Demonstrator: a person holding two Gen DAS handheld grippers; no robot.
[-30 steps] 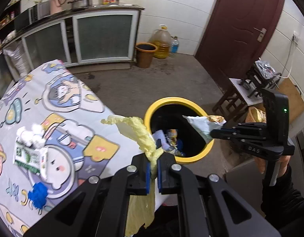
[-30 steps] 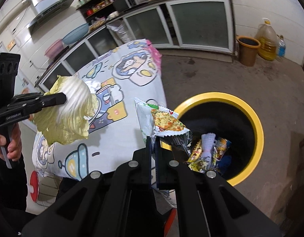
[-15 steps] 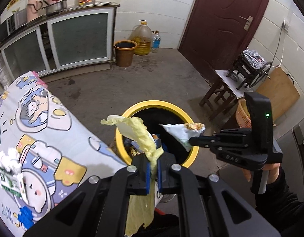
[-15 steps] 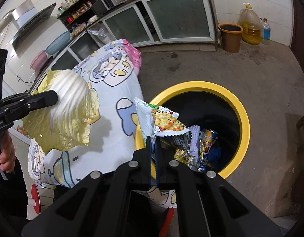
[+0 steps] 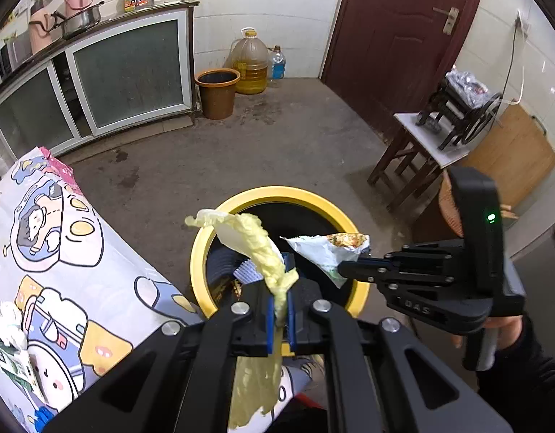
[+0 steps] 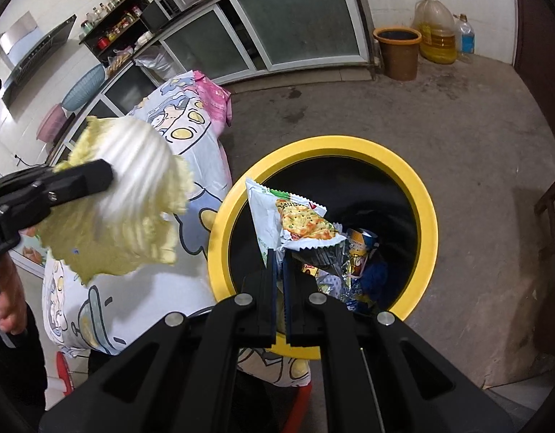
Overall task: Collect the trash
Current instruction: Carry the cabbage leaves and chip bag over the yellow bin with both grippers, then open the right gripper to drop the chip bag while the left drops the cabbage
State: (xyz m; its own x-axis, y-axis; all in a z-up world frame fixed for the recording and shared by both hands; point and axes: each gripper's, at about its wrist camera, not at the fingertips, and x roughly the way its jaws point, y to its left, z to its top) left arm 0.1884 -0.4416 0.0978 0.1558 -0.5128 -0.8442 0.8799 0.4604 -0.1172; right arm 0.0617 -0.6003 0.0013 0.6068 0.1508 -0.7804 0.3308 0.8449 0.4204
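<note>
Left wrist view showed the cartoon-print cloth (image 5: 61, 281) of the desk at the left, where a green-and-white packet (image 5: 16, 361) and crumpled tissue (image 5: 7, 319) were left uncollected. At the centre, the left gripper (image 5: 280, 315) was seen clamped on a pale cabbage leaf (image 5: 252, 238), held over the near rim of the yellow-rimmed bin (image 5: 241, 200). To the right, the right gripper (image 5: 344, 270) was seen closed on a snack wrapper (image 5: 328, 249) above the bin mouth.

For a clean drop, each piece would best be carried fully over the dark opening before release. The leaf hung partly behind the left gripper toward the desk edge, so it would probably need carrying farther out. In the right wrist view the wrapper (image 6: 295, 223) appeared well inside the rim, with earlier trash (image 6: 360, 252) beneath it.

Nothing was seen blocking the opening. A brown bucket (image 5: 217, 92), an oil jug (image 5: 249, 63) and a stool (image 5: 422, 148) stood well apart.
</note>
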